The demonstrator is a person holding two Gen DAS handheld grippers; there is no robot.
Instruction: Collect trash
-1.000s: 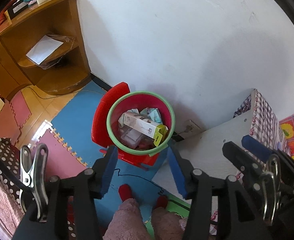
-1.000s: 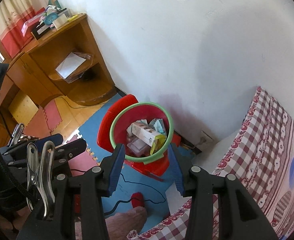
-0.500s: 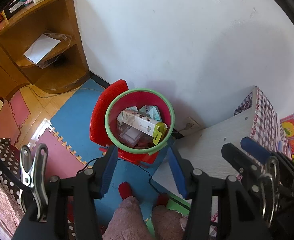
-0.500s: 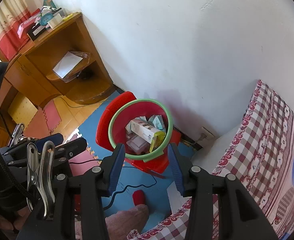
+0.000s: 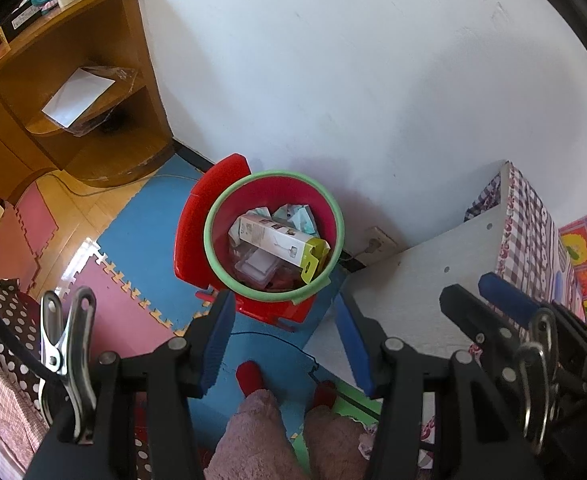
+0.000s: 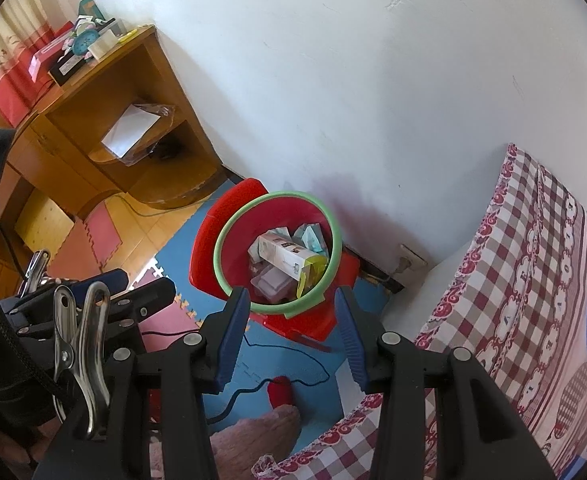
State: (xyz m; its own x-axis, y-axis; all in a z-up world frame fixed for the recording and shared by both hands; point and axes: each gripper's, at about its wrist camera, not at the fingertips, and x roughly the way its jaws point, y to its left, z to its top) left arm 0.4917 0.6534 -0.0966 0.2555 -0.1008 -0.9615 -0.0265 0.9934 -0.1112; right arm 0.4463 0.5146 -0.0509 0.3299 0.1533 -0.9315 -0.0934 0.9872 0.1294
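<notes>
Below, the near field of both views was partly blocked: the black bodies of the grippers filled the bottom edge, and the person's legs in pinkish fleece were cut off there, with only the red toes showing between the fingers. The left gripper stood with its blue pads apart and nothing between them. The right gripper stood likewise, jaws parted and empty. Each tool showed at the edge of the other's view, the right gripper at the right of the left wrist view, only in part.

A thin black cable lay on the blue foam mat just ahead of the fingertips. Beyond the tips of both grippers, centred between the fingers and clear of them, stood the red bin with its green rim, resting on a red stool. Inside lay a white carton with a yellow end, tilted across crumpled paper and clear plastic packaging; the lower contents were too jumbled to identify.

To the right of the grippers sat a checked bed cover. Farther off, up and left, stood a wooden shelf unit against the white wall.
</notes>
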